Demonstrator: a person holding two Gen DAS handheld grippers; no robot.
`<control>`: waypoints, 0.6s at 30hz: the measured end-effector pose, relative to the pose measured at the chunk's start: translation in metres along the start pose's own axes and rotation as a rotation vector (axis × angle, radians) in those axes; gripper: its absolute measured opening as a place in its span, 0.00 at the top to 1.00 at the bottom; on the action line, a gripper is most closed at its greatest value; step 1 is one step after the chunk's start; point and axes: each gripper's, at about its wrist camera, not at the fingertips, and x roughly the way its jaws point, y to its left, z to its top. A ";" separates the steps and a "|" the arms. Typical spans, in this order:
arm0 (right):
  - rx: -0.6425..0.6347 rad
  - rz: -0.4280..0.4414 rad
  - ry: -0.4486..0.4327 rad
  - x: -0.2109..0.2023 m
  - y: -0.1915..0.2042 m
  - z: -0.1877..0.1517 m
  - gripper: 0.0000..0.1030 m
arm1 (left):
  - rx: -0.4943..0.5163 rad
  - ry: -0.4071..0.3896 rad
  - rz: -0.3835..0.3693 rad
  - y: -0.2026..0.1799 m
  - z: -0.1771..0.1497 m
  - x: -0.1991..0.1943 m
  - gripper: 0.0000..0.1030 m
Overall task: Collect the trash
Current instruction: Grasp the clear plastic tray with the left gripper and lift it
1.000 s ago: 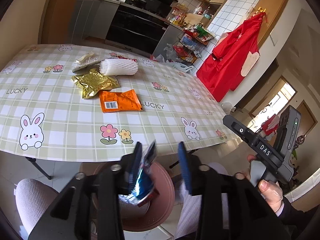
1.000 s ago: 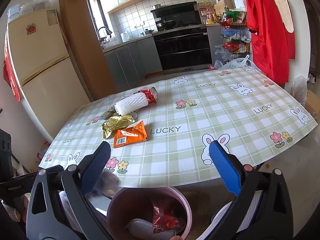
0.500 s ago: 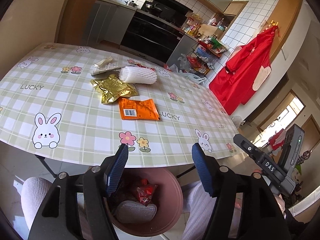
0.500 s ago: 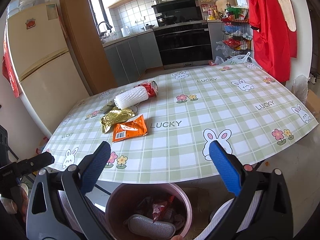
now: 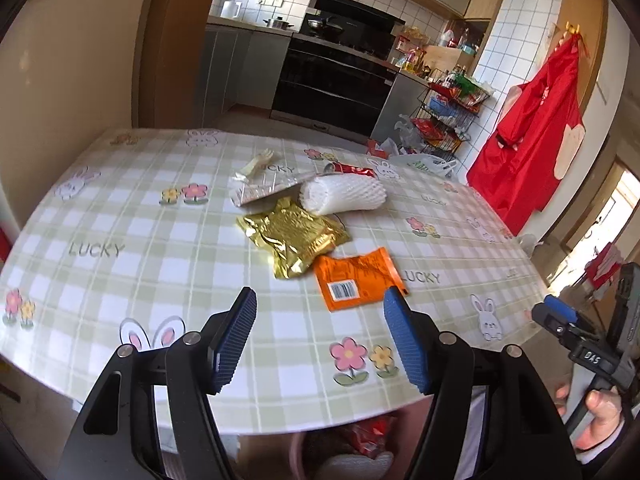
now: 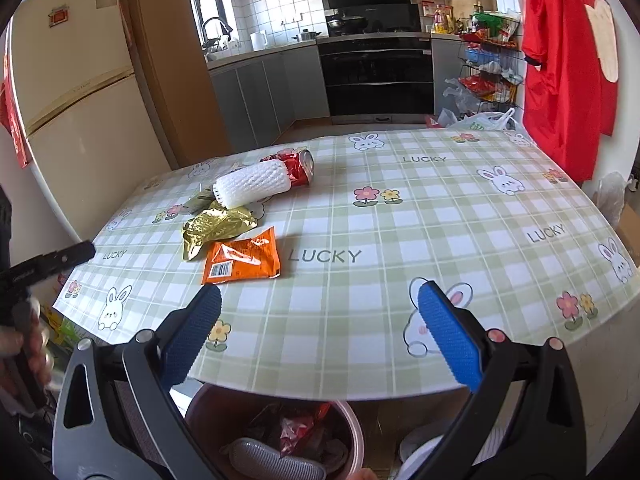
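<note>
Having dropped its wrapper into the pink bin (image 6: 356,436), the left gripper (image 5: 320,336) now hangs spread and empty near the orange packet (image 5: 356,278) lying on the table (image 5: 120,240), likely next.

The word "LUCKY" is printed repeatedly across the green checked tablecloth (image 6: 360,216), among its rabbits and flowers. White letters "DAS" mark the black body of the right gripper (image 5: 560,316), seen from the left wrist. The orange wrapper (image 6: 244,258) carries a barcode, its digits unreadable.
</note>
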 end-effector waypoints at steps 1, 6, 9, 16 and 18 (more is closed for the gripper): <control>0.002 0.006 0.004 0.008 -0.001 0.005 0.06 | 0.031 0.004 0.021 0.003 0.009 0.011 0.37; 0.030 0.044 0.027 0.047 -0.005 0.028 0.05 | 0.155 0.061 0.093 0.015 0.047 0.079 0.39; 0.036 0.037 0.038 0.069 -0.007 0.042 0.05 | 0.216 0.115 0.123 0.023 0.062 0.123 0.42; 0.037 0.045 0.066 0.109 -0.016 0.064 0.05 | 0.305 0.186 0.169 0.032 0.084 0.194 0.53; 0.036 0.050 0.076 0.118 -0.018 0.066 0.05 | 0.313 0.199 0.167 0.035 0.090 0.206 0.54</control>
